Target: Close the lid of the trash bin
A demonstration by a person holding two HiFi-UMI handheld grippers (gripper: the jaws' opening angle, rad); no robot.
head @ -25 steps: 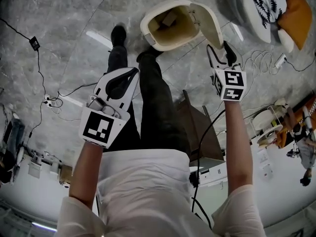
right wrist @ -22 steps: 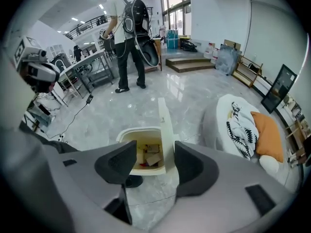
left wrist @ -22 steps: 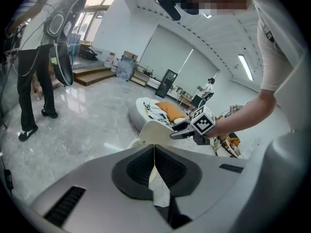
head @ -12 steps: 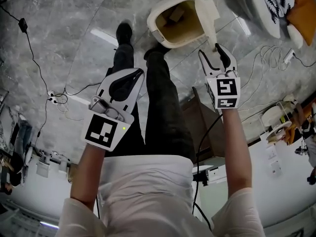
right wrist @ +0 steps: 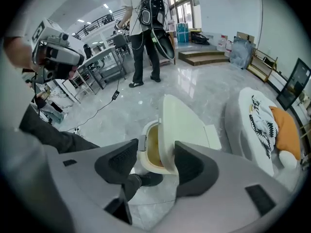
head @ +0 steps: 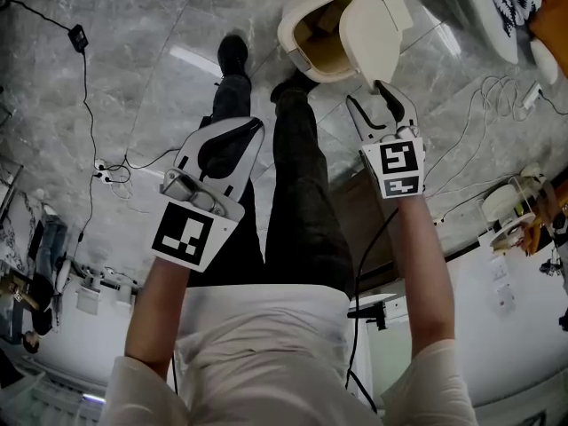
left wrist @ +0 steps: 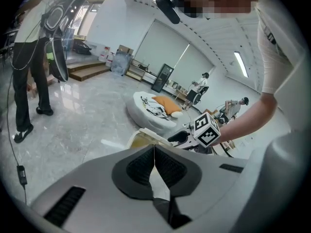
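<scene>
Trash bin [head: 286, 35]: cream, standing on grey floor [head: 133, 78] at 12 o'clock.
Lid [head: 373, 35]: partly lowered, tilted over the opening.
Right gripper [head: 370, 105]: at 1 o'clock, jaws apart, lid's lower edge between them.
Left gripper [head: 250, 126]: at 10 o'clock, jaws pressed together, nothing between.

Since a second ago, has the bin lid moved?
Yes. Against the trash bin, the lid has swung partway over the opening it earlier stood clear of.

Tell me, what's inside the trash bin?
The bin looks yellowish-brown inside, and I can't make out any trash for sure. The tilted lid covers much of the opening, so the rest of the inside and the bottom are hidden.
</scene>
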